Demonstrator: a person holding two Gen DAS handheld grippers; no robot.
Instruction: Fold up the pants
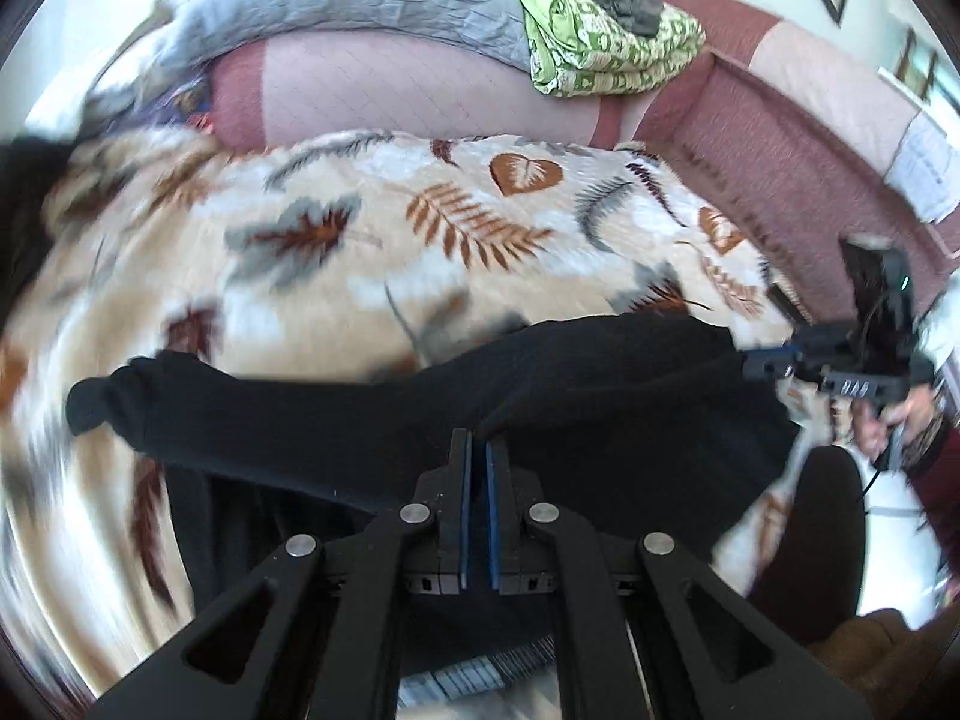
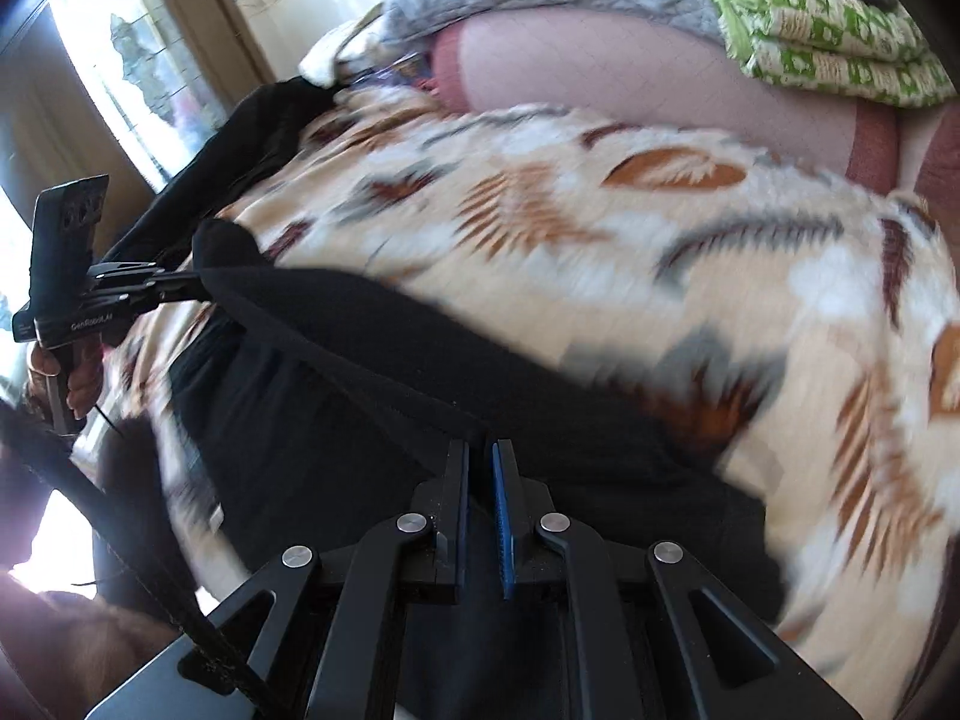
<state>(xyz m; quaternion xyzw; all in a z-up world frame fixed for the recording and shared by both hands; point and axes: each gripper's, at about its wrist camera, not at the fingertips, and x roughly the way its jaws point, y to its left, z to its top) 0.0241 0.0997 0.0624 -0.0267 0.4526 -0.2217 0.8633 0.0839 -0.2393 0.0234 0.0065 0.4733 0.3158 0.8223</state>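
Left tool (image 1: 478, 450): fingers nearly together, blue pads (image 1: 465, 516) facing, pinching black pants (image 1: 360, 414) fabric. Right tool (image 2: 480, 456): same narrow gap, black cloth clamped between pads (image 2: 503, 516). Relative to pants: one tool at each end of raised edge, bare hand (image 2: 66, 372) gripping each handle.
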